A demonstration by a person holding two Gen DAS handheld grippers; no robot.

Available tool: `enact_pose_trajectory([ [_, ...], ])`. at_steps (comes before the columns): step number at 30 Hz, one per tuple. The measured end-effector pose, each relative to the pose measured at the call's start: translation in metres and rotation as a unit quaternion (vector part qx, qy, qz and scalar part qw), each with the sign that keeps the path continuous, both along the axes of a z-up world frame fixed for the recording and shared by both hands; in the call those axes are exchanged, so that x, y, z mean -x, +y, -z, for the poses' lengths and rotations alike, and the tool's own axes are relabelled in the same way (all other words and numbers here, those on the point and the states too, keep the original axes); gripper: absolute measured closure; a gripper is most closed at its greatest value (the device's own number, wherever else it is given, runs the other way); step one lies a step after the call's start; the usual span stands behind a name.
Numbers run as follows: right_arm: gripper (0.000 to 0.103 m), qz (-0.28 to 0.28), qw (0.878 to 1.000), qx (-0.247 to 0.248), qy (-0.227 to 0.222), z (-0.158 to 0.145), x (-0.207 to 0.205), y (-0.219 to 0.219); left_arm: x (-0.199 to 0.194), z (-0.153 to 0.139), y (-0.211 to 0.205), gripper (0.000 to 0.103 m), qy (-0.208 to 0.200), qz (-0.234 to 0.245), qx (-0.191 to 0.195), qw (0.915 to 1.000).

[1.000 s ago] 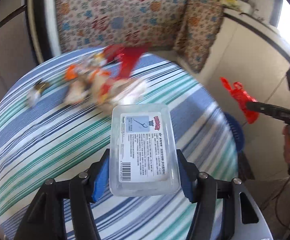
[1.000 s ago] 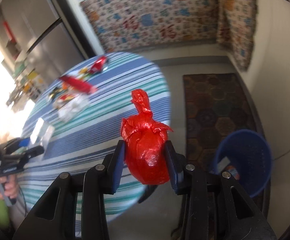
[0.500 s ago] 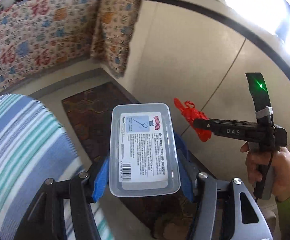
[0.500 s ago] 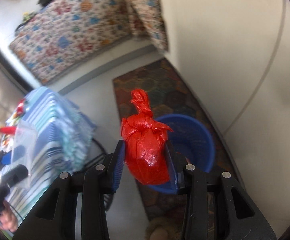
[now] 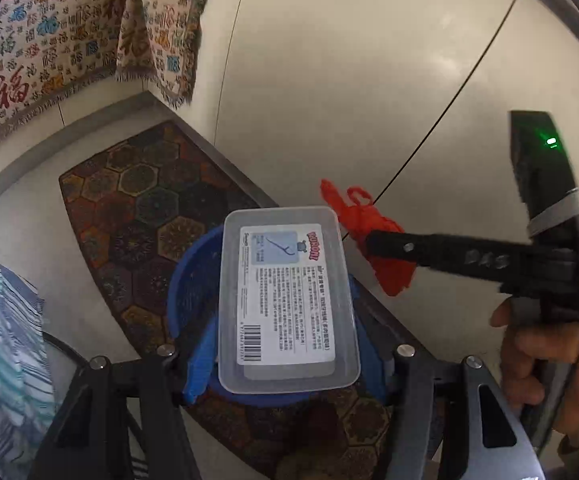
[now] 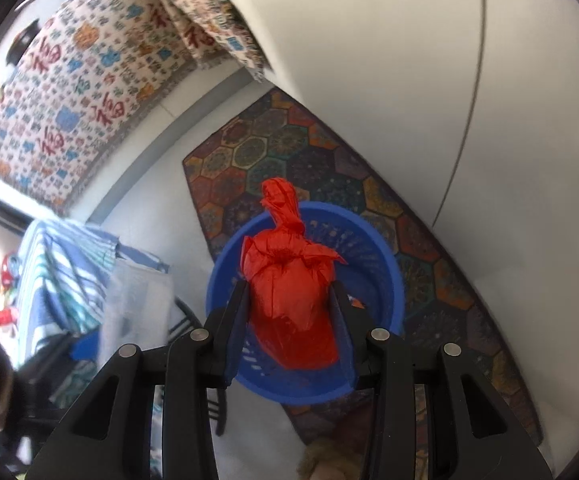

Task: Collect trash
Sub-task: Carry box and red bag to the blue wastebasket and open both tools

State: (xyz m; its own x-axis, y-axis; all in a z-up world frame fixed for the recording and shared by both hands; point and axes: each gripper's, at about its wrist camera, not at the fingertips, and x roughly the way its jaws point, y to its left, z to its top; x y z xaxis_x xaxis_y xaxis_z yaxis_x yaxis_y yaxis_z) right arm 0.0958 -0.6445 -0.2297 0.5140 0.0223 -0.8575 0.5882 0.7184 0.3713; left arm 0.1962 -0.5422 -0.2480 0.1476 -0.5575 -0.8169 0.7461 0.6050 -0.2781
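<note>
Striped cloth in blue, green and white covers the table point(image 5: 5, 344) at the far left of my left camera; it is blurred. Next to it a dark rug point(image 5: 129, 208) with coloured hexagons lies on the pale floor, along the wall. On this rug stands the blue bin point(image 5: 187, 292), and my left gripper point(image 5: 285, 344) is above it. The blue pads press on both long sides of a clear plastic box point(image 5: 285, 288) with a white printed label, so this claw is holding the box over the opening of the bin. To the right of the box I see my right hand point(image 5: 557, 360) around the black handle of the other tool, which has a green light on top.

In my right camera the striped table point(image 6: 61, 280) is at the left, with the clear box point(image 6: 137, 312) beside it, blurred. In the middle my right gripper point(image 6: 289, 316) is closed on a red plastic bag point(image 6: 289, 292), tied with a knot on top. The bag hangs directly over the blue bin point(image 6: 385, 280). I cannot tell if it touches the rim. The rug point(image 6: 429, 264) continues at the right, against the white wall
</note>
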Motion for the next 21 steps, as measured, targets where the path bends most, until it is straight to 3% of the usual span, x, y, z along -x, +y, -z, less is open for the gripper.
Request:
enact_pose_trajectory([
  [11, 0.058, 0.020, 1.000, -0.018, -0.002, 0.020, -0.002, -0.012, -0.005, 0.046, -0.025, 0.040, 0.020, 0.017, -0.020, 0.9995],
  [12, 0.052, 0.023, 1.000, -0.018, -0.004, 0.021, -0.003, -0.013, -0.005, 0.050, -0.027, 0.038, 0.015, 0.020, -0.026, 0.9993],
  [13, 0.038, 0.024, 0.999, -0.020, -0.004, 0.022, -0.003, -0.013, -0.006, 0.053, -0.029, 0.032, 0.012, 0.021, -0.031, 0.9992],
  [15, 0.026, 0.032, 0.999, -0.014, -0.003, 0.022, -0.006, -0.014, -0.009, 0.058, -0.031, 0.026, 0.010, 0.020, -0.038, 0.9990],
  [21, 0.022, 0.048, 0.999, 0.010, -0.015, 0.007, -0.001, -0.013, -0.015, 0.050, -0.021, 0.026, 0.019, 0.002, -0.026, 0.9995],
])
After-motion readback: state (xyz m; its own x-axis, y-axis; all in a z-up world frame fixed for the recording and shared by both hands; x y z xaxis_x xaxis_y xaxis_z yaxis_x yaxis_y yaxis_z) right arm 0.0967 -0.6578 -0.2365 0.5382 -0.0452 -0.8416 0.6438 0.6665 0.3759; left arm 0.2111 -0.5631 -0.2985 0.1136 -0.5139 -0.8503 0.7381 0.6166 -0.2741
